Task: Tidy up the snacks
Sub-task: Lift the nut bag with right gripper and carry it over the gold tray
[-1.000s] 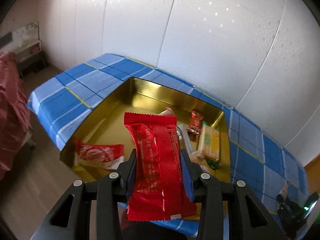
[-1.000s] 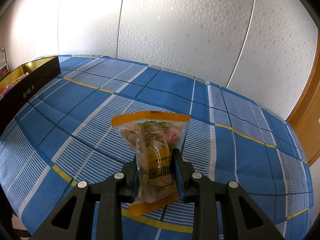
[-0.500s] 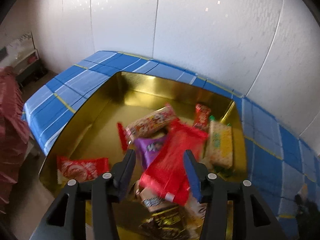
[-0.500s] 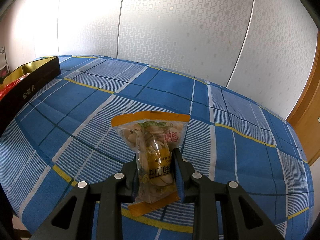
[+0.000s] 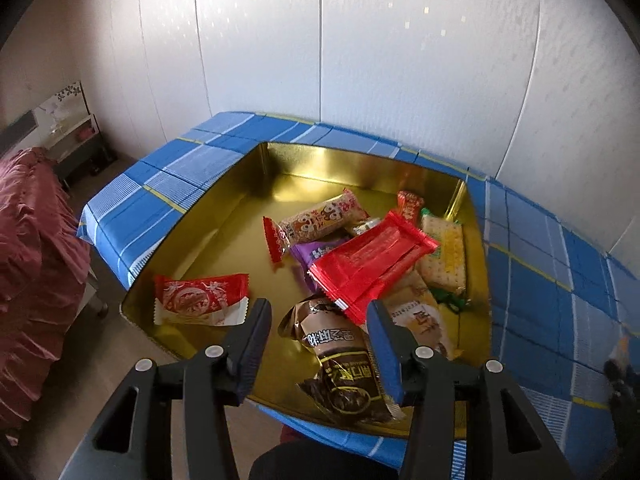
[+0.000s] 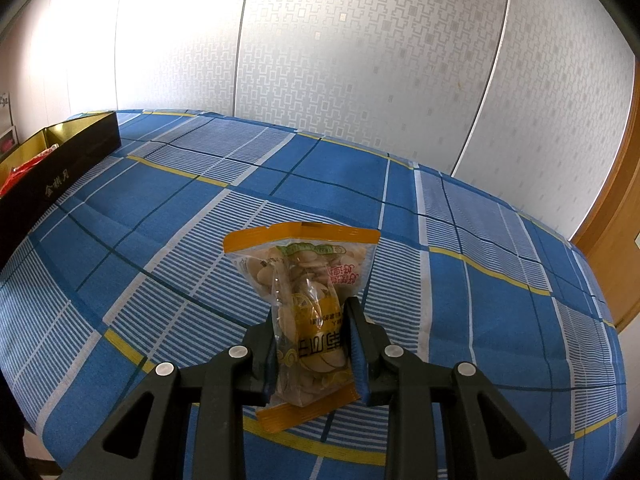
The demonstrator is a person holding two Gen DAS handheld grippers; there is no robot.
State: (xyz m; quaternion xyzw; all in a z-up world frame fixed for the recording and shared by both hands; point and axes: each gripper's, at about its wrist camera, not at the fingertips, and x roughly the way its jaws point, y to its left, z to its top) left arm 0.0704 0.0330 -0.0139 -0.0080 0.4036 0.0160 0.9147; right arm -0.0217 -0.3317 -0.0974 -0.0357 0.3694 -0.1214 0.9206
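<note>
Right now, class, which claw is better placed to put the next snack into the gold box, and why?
Right. The right claw is shut on the nut packet, ready to carry over. The left claw is open and empty above the gold box.

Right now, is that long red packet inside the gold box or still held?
Inside. The red packet lies on the other snacks in the gold box, and the left gripper is open with nothing between its fingers.

Daylight brightens both views, washing out the wall at upper left. The gold tin shows soft glare. Fisheye bends the edges, corners go black, and focus stays sharp
</note>
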